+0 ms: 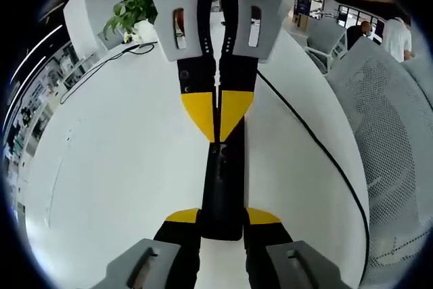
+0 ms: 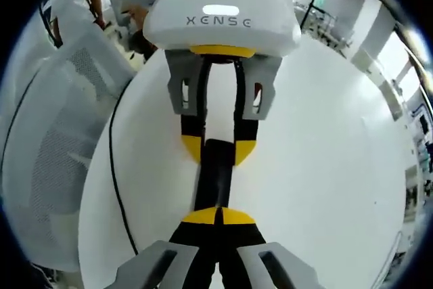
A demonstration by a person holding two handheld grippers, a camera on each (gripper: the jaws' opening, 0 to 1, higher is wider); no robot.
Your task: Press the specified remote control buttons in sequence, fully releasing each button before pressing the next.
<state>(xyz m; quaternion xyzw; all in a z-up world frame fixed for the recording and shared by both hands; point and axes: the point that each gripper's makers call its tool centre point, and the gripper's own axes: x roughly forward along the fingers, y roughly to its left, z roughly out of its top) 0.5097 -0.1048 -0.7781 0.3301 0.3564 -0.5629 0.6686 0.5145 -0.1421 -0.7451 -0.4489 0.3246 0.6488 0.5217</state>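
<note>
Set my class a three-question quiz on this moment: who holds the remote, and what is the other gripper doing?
1. True or false: the left gripper has its fingers closed on the sides of the remote.
2. Choose one. The right gripper has its fingers: A) spread wide apart; B) shut together, tips down at the remote; C) clamped on a cable.
3. Fill in: in the left gripper view, a potted ___ stands at the far end of the white table.

Key: 1 true. 2 B. 3 plant.
</note>
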